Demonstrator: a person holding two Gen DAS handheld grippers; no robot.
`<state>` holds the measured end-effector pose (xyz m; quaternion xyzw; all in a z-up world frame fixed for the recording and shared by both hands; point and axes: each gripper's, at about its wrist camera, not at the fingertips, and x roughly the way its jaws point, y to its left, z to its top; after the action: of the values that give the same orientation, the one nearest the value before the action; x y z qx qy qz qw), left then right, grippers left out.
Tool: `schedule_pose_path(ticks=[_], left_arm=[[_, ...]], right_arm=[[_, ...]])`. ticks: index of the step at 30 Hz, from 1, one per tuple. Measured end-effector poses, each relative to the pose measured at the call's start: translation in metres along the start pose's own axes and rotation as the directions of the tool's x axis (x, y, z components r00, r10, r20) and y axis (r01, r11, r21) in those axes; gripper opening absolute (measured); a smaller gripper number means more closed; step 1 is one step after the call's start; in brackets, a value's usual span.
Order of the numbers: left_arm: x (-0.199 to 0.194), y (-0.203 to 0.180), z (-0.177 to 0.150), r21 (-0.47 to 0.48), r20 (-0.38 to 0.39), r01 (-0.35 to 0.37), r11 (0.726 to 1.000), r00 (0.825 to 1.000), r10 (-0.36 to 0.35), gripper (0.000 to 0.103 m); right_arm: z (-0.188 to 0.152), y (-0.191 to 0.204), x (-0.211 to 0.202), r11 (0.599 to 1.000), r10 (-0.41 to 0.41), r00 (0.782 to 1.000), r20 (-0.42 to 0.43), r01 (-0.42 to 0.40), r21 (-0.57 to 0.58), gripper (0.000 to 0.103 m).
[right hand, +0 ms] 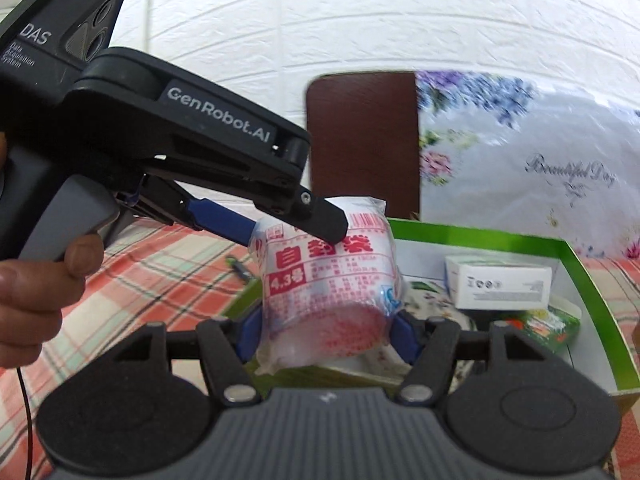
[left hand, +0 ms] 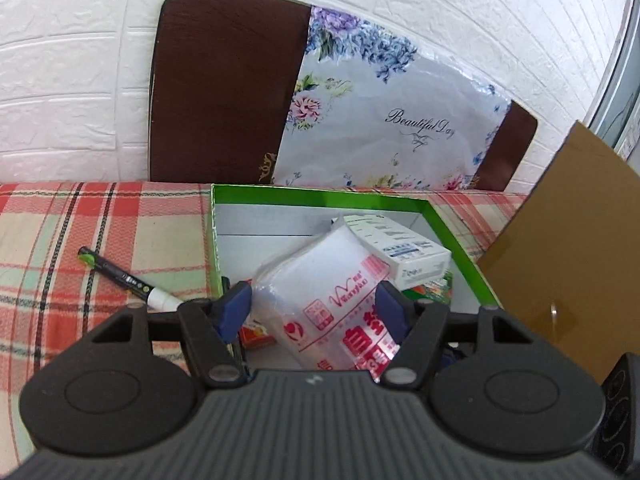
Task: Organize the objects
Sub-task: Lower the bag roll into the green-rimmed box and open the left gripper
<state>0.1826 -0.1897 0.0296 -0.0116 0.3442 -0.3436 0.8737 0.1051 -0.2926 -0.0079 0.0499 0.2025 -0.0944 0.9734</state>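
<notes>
1. Right tongs (right hand: pixel 326 330), bottom centre of frame: blue pads pinching lower end of the bag roll (right hand: pixel 326 280), a plastic pack with red print.
2. Left tongs (left hand: pixel 316 308), bottom centre of own frame: pads clamped on the same roll (left hand: pixel 324 292) at its sides. Seen in right view from upper left, gripping the roll's top end (right hand: pixel 280 224).
3. Roll held by both, hanging above near edge of the green box (left hand: pixel 460 236); not yet resting inside.
4. Judgement: handover or joint placing. Best to free one pair only once the other has firm hold; soft plastic likely to slip or squash, so gentle squeeze, slow lowering.
5. Inside box, mid frame: white carton (left hand: pixel 404 248) towards the right wall, small green packet (right hand: pixel 548 326) below it. Free floor at left looks like the spot to aim for.
6. Left of box on the plaid cloth (left hand: pixel 60 232): black marker (left hand: pixel 124 278), still out.
7. Far: brown board (left hand: pixel 224 92) and floral bag (left hand: pixel 380 128) against white wall; cardboard sheet (left hand: pixel 568 248) at right edge.
</notes>
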Motion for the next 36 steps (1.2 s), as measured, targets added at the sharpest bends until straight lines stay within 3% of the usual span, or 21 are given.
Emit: schedule_pose_path(ticks=[4,18,27,36], left_arm=[[0.010,0.001,-0.001,0.017,-0.009,-0.070,0.997,0.997,0.070,0.070],[-0.043,0.007,-0.046,0.047,0.019,-0.171,0.984,0.985,0.171,0.071],[-0.065,0.026,-0.071,0.079,0.012,-0.325,0.942,0.945,0.326,0.071],[-0.084,0.064,-0.088,0.026,-0.002,-0.415,0.910,0.910,0.415,0.071]], right_arm=[[-0.004,-0.001,0.016,0.996,-0.088,0.996,-0.002,0.088,0.002,0.083],[-0.022,0.017,-0.034,0.996,-0.066,0.998,0.024,0.064,0.060,0.085],[-0.032,0.040,-0.047,0.998,0.001,0.999,-0.052,0.003,0.068,0.084],[-0.031,0.087,-0.046,0.997,0.063,0.994,-0.094,-0.067,-0.038,0.083]])
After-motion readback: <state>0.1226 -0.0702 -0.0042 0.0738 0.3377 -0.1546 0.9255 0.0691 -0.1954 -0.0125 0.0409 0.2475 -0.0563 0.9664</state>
